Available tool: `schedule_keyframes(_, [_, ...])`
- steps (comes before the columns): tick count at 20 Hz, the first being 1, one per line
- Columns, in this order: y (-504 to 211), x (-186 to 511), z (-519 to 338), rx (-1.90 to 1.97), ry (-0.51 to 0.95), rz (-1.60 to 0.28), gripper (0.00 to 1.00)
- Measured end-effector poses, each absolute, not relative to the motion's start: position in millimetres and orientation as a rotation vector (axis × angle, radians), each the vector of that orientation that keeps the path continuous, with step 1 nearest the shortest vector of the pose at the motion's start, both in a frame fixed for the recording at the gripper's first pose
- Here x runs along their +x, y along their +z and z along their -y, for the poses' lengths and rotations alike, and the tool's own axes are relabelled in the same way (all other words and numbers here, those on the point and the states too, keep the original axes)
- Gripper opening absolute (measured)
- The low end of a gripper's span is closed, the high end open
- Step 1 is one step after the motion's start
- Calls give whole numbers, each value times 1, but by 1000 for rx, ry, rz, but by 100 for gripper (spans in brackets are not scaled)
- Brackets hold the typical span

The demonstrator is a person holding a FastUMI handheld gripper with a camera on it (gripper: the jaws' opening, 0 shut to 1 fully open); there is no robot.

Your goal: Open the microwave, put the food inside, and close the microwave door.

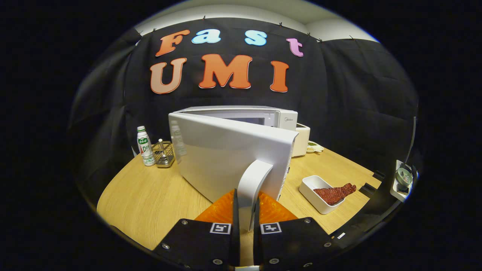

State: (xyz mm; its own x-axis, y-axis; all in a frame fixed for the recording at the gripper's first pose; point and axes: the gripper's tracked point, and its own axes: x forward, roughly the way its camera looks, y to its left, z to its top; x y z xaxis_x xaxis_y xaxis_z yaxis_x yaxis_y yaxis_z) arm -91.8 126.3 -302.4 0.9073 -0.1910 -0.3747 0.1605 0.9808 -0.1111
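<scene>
While the white door [229, 158] stands swung partway out, most of the microwave [260, 114] cavity is hidden.
The door's handle [253, 184] is pinched by the jaws [245, 210]; reddish food [334, 194] is seen in a white tray [310, 188] near the table's [150, 203] right edge.

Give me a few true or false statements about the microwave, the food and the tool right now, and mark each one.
1. The tool is shut on the door handle. True.
2. The microwave door is fully closed. False: it stands partly open.
3. The food is inside the microwave. False: it lies in a white tray on the table, beside the door.
4. A bottle stands next to a wire rack on the far side of the door from the tray. True.
</scene>
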Motion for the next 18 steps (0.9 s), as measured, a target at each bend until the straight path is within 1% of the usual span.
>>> schedule_keyframes(7, [-304,-130,-215,-83,-31,-428,14])
schedule_keyframes(8, [-302,-137,-232,-87,5,-428,17])
schedule_keyframes(11, [-298,-165,-279,-110,147,-440,33])
schedule_keyframes(13, [-297,-180,-294,-106,226,-458,46])
schedule_keyframes(15, [-291,-194,-304,-78,294,-480,66])
schedule_keyframes(16, [-285,-198,-304,-70,313,-479,73])
schedule_keyframes(17, [-279,-200,-300,-69,325,-473,84])
schedule_keyframes(18, [-272,-200,-295,-70,330,-465,88])
